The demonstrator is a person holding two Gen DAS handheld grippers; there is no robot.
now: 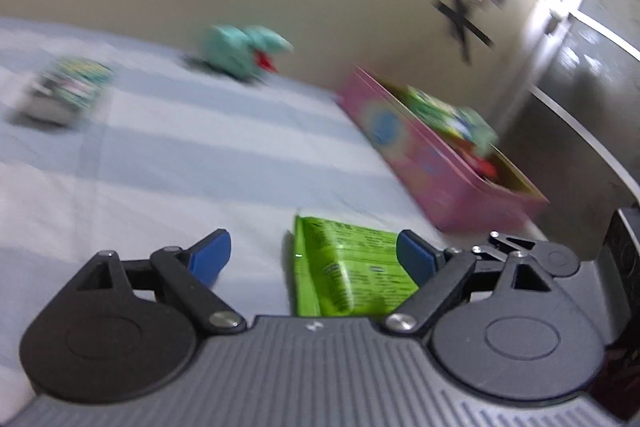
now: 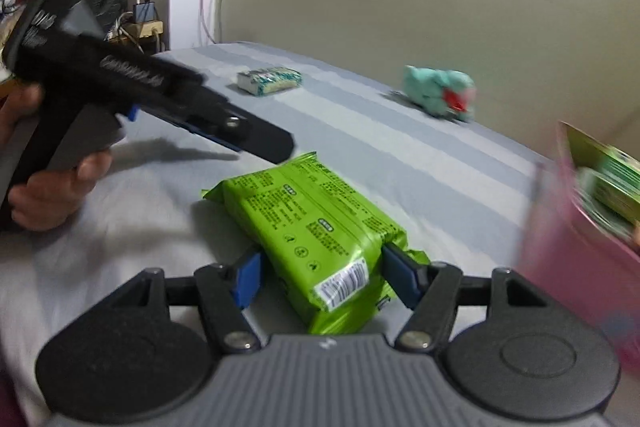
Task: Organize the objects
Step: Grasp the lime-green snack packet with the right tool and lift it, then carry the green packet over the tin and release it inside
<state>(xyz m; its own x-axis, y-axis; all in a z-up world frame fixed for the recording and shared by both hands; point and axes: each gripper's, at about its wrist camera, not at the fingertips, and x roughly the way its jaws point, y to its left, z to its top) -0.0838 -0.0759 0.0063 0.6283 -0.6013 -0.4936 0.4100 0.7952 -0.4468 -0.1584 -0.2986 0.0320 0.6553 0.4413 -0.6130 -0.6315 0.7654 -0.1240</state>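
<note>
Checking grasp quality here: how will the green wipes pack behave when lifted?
The green wipes pack looks soft: its wrapper creases between the right hand-held gripper's pads, so it probably sags slightly. Glossy film may slip. Flat shape, unlikely to roll.

Packet [image 2: 316, 239] left of box [image 2: 576, 267]

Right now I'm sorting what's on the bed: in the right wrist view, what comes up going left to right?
Left gripper → small white packet → green packet → teal plush toy → pink box.
</note>
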